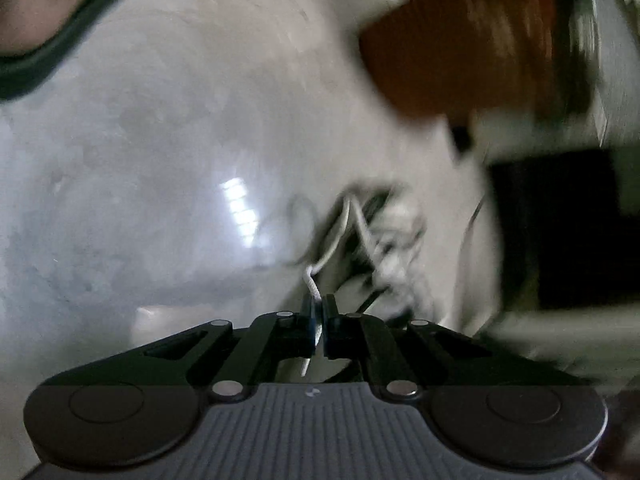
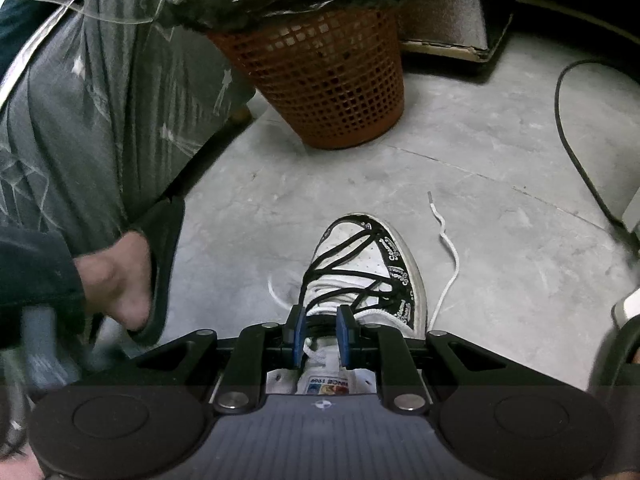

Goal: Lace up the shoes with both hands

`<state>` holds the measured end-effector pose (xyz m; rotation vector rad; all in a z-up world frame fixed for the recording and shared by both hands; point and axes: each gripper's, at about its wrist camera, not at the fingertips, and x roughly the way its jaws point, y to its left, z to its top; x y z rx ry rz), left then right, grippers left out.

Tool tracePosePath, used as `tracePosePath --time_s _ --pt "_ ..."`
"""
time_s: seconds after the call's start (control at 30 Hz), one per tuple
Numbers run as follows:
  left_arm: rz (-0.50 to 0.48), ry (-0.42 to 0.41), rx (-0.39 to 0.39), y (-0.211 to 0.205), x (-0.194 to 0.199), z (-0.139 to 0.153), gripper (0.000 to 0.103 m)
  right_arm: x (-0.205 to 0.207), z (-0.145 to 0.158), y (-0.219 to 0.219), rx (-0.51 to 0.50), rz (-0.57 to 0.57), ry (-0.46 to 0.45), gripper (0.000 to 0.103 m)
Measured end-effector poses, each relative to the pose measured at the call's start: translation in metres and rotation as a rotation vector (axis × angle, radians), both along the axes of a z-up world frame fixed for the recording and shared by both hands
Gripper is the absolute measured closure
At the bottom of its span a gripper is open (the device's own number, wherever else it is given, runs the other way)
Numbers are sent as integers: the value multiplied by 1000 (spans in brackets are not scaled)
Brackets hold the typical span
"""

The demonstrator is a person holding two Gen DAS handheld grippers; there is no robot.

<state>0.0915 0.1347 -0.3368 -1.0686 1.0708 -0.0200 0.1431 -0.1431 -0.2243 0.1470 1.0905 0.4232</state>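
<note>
The left gripper [image 1: 319, 305] has its jaws pressed together on a thin white woven shoelace [image 1: 312, 286], pinched close to where the strand leaves them. The right gripper [image 2: 322, 330] holds its blue-padded jaws spread, straddling the tongue of the white and black high-top sneaker [image 2: 394, 264], which stands on the grey concrete floor [image 2: 500, 152] just beyond them with its toe pointing away. Black cord crisscrosses its front. To the right of the shoe a loose white lace end [image 2: 447, 256] trails across the floor.

The left view is heavily smeared, so that hand looks to be moving fast. A sharp tug could slip the lace out of such a small bite, or drag the sneaker, since nothing visibly clamps it. The loose end might also snag. Far behind stands an orange plastic mesh wastebasket [image 2: 332, 80].
</note>
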Motion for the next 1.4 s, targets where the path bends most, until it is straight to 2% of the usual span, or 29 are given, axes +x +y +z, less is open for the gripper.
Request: tracePosePath --time_s 0.03,0.13,0.33,0.47,0.6,0.77,0.87,0.97,1.13,1.2,1.27,1.4 --pt "42 -6 -35 6 -1 3 99 -2 1 5 -24 27 -5 81" --pt "71 -31 -82 15 -2 16 99 -7 8 21 -40 133 -25 81" --pt "27 -78 -57 -5 15 31 99 -17 22 54 -71 338 -61 81" --pt "23 -107 -53 -11 11 44 99 -9 22 62 -94 326 -32 81" --pt "47 -131 -77 -7 8 51 99 -9 19 68 -148 366 -22 81" --pt "46 -160 -90 -6 8 61 99 -9 17 64 -77 335 4 81" --pt "27 -164 -89 -8 7 63 99 -11 17 66 -77 336 -2 81" --pt "6 -163 -83 -11 7 65 99 -9 19 65 -72 339 -21 99" --pt "-29 -153 -63 -11 3 68 99 -14 20 71 -142 434 -62 99" --pt "-100 -149 -4 -13 5 75 99 -20 20 75 -184 506 -92 99" --pt "-280 -176 150 -26 13 90 99 -26 19 78 -226 590 -122 99" --pt "-640 -226 459 -52 29 119 98 -28 21 75 -205 693 -149 99"
